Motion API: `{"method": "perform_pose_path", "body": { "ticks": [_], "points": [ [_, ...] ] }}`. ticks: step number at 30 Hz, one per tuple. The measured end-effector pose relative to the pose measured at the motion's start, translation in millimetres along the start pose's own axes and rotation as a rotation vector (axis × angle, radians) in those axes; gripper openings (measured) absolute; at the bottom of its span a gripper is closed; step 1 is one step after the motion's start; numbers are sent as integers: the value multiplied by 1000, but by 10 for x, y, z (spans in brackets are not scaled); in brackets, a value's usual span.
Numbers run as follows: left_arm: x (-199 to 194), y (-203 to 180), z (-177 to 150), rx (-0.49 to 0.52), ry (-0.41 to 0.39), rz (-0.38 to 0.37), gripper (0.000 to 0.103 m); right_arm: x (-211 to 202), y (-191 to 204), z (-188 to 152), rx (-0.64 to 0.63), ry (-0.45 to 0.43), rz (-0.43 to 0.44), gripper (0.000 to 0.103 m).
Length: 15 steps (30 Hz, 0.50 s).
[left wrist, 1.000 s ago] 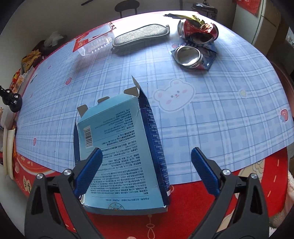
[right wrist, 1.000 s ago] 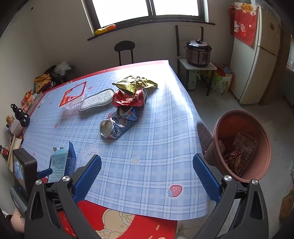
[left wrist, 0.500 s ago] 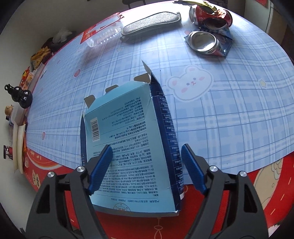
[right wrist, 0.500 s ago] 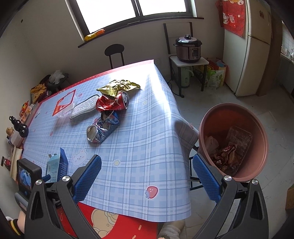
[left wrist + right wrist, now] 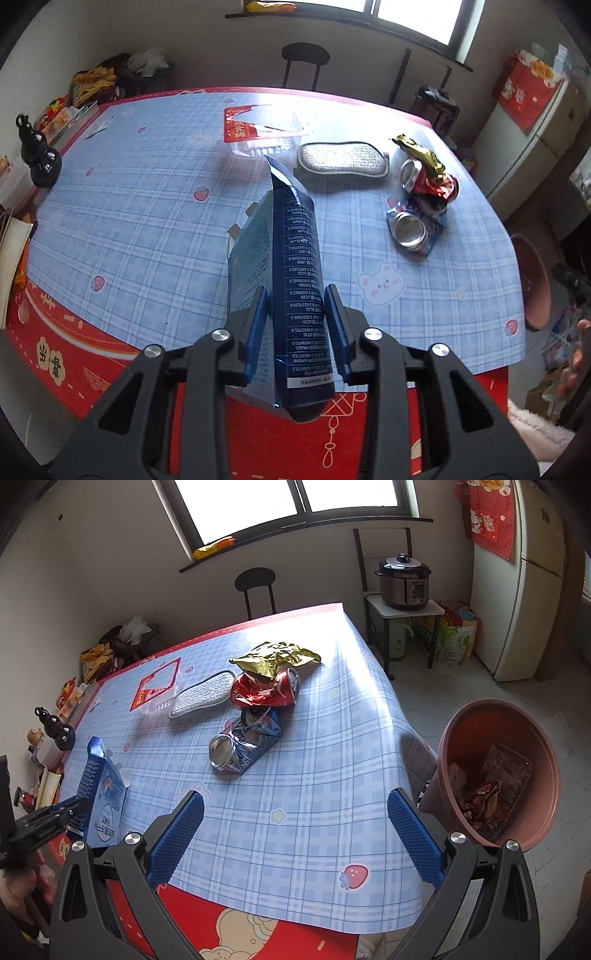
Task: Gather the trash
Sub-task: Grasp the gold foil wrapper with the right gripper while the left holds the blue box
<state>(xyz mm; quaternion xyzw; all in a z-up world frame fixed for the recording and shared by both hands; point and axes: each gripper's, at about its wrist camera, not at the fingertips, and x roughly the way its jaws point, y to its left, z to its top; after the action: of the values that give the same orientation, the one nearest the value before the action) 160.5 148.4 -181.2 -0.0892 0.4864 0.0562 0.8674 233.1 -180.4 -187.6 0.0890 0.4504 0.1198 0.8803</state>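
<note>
My left gripper [image 5: 295, 328] is shut on a flattened blue carton [image 5: 295, 273] and holds it on edge above the table's near side; the carton also shows at the left of the right wrist view [image 5: 105, 797]. My right gripper [image 5: 295, 834] is open and empty above the table's near right corner. On the table lie a crushed blue can [image 5: 243, 747], a crushed red can [image 5: 266, 694], a gold wrapper [image 5: 275, 657] and a clear plastic tray with a red label [image 5: 264, 134]. A brown bin [image 5: 495, 775] with trash in it stands on the floor to the right.
A grey scrub pad [image 5: 341, 162] lies mid-table. A black gourd figure [image 5: 38, 155] stands at the table's left edge. A chair [image 5: 255, 589], a rice cooker on a stand [image 5: 404, 581] and a fridge [image 5: 532, 576] are beyond the table.
My left gripper has closed on the blue carton, lifted it and turned it on edge. My right gripper has shifted a little and stays open.
</note>
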Motion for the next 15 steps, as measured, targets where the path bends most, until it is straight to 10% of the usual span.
{"method": "perform_pose_path", "body": {
  "ticks": [15],
  "points": [
    [-149, 1394, -287, -472, -55, -195, 35, 152, 596, 79, -85, 22, 6, 97]
  ]
}}
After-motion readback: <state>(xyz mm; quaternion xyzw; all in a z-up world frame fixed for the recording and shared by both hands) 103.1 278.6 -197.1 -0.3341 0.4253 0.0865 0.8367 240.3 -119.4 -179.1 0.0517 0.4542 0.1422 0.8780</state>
